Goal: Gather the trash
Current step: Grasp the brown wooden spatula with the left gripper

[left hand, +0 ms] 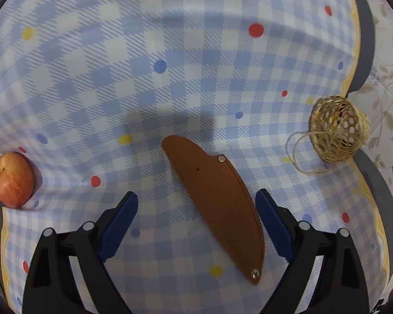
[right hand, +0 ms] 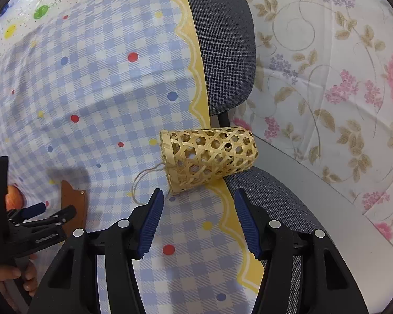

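Grippers are hovering over a table covered in a blue checked cloth point(left hand: 170, 78) with coloured dots. In the left wrist view, the left gripper point(left hand: 196, 205) is pointing down at the cloth, its blue-padded jaws standing spread wide and holding nothing. A brown leather sheath point(left hand: 217, 209) is lying flat on the cloth between those jaws, running diagonally, with neither finger touching it. An apple point(left hand: 12, 179) is sitting at the far left edge of the cloth, well apart from the sheath. A woven basket point(left hand: 338, 128) is lying on its side at the right edge, with a loop of twine point(left hand: 298, 154) trailing from it.

In the right wrist view, the right gripper point(right hand: 197, 206) is aiming at the basket point(right hand: 209, 157), jaws spread and empty, just short of it. The basket is resting over the cloth's yellow border, its closed end overhanging a grey chair point(right hand: 222, 52). A floral sheet point(right hand: 340, 78) is filling the right side.
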Demonstrator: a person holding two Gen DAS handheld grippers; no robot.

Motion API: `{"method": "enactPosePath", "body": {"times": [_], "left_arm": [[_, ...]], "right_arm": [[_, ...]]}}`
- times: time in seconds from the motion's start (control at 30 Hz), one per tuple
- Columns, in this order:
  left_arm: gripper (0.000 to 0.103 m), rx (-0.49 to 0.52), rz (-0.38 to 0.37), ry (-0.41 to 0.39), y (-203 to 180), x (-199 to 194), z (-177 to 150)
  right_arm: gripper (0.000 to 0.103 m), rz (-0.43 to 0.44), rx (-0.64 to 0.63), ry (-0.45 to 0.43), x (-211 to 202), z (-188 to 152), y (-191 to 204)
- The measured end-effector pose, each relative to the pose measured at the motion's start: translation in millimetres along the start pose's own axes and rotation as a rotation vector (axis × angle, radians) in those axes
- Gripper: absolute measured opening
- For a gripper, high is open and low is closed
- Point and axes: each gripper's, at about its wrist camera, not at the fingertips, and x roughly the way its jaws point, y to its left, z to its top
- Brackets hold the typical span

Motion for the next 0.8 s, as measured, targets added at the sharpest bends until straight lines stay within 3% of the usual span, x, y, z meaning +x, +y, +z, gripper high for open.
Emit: {"method": "enactPosePath", "body": {"times": [0.17, 0.3, 0.4, 0.6, 0.8], "left_arm": [[0.067, -0.015, -0.049, 0.073, -2.7, 21.9, 6.6], [0.038, 0.019, -0.045, 0.040, -6.3, 15.3, 6.9], [0.010, 0.024, -0.143, 0.012, -0.5, 0.4, 2.2], [0.009, 0.042, -0.254, -0.125, 13.0, -59.1, -15.2], [0.009, 0.042, -0.197, -0.188, 35.6, -87.6, -10.8]], "right_arm": [[0.058, 0.001, 0.001, 0.003, 2.2, 2.1, 0.8], [0.058, 0.002, 0.005, 0.010, -1.1, -0.4, 0.9], [0.058, 0.001, 0.002, 0.008, -7.1, -4.2, 1.2], [0.058, 0.003, -0.014, 0.010, -13.8, -8.1, 3.4], [0.058, 0.004, -0.033, 0.022, 1.1, -1.1, 16.4]]}}
